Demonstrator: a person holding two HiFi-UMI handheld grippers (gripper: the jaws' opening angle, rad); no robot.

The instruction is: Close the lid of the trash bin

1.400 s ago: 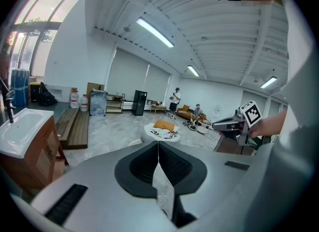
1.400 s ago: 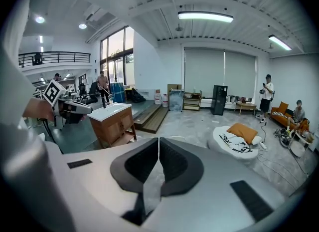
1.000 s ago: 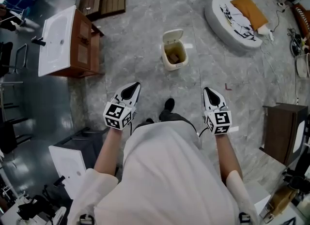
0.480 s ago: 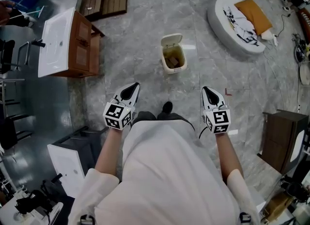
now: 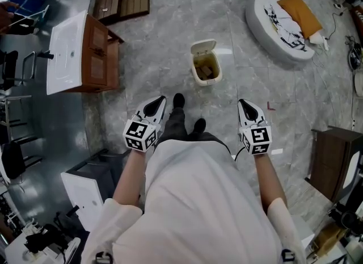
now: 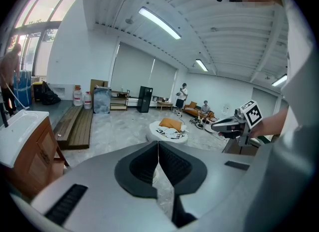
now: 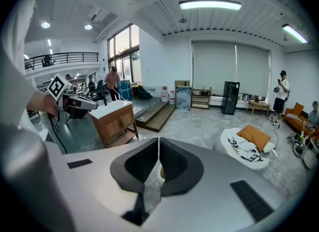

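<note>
Cream plastic trash bin (image 5: 209,82) stands on the grey stone floor, ahead of the person and well apart from both grippers. Its lid (image 5: 203,46) is tipped up and back on the far side, and brown contents show inside. The task is not yet done.

Left gripper (image 5: 154,107): jaws fully together and holding nothing, which the left gripper view confirms. Right gripper (image 5: 247,109): jaws likewise pressed together and empty in the right gripper view. Both point forward and somewhat down at about waist level, one on either side of the body. One shoe (image 5: 178,100) is set forward toward the bin.

Assessment: this appears to be the approach stage, with no contact yet made with the bin. The next move calls for closing the gap and then bringing one gripper above and behind the raised lid. Shut jaws should be enough to push it forward and down onto the rim. The bin looks light and could slide or tip, so the push should be gentle and directed downward.

A wooden washbasin cabinet (image 5: 93,58) stands off to the left, clear of the route.
</note>
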